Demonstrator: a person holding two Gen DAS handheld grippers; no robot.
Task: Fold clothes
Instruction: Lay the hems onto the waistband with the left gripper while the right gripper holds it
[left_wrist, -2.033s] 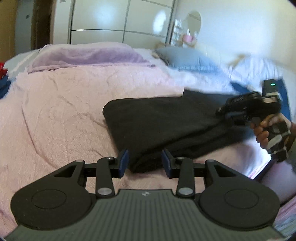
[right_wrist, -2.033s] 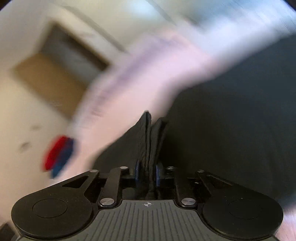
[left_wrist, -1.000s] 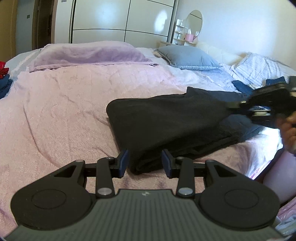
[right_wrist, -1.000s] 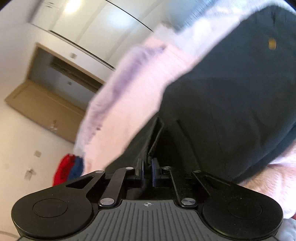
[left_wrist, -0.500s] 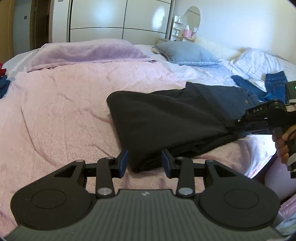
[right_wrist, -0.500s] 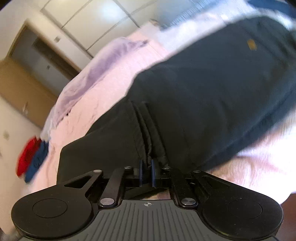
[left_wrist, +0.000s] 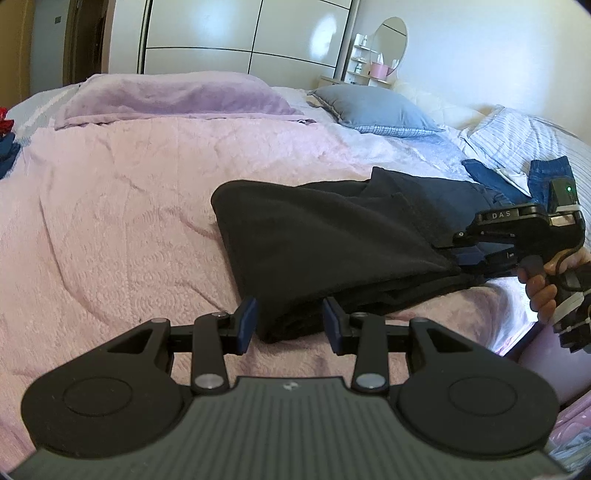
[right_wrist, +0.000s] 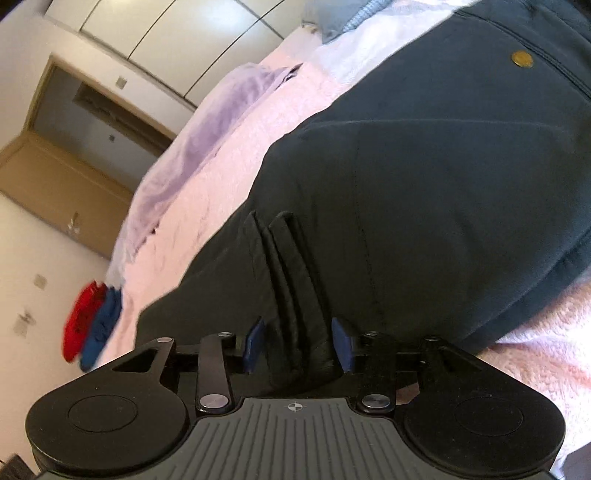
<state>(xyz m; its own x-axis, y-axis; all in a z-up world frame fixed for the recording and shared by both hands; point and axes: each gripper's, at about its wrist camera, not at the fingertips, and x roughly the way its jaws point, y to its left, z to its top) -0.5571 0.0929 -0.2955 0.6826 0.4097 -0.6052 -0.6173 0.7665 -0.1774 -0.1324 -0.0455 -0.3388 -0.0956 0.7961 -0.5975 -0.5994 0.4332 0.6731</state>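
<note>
A black garment (left_wrist: 325, 236) lies folded over on the pink bedspread (left_wrist: 110, 206). My left gripper (left_wrist: 290, 325) is open, its blue pads on either side of the garment's near corner. My right gripper (right_wrist: 298, 343) is open, with the stacked edges of the black garment (right_wrist: 424, 192) lying between its pads; a brass button (right_wrist: 522, 59) shows on the cloth. In the left wrist view the right gripper (left_wrist: 461, 258) sits at the garment's right corner, held by a hand.
A lilac blanket (left_wrist: 173, 96) and a grey pillow (left_wrist: 373, 107) lie at the head of the bed. Blue jeans (left_wrist: 517, 177) lie at the right. Red and blue clothes (right_wrist: 88, 325) lie at the bed's far side. White wardrobes stand behind.
My right gripper carried the garment's edge over and down to the bed's near right side, then opened its jaws. My left gripper stayed open at the near corner.
</note>
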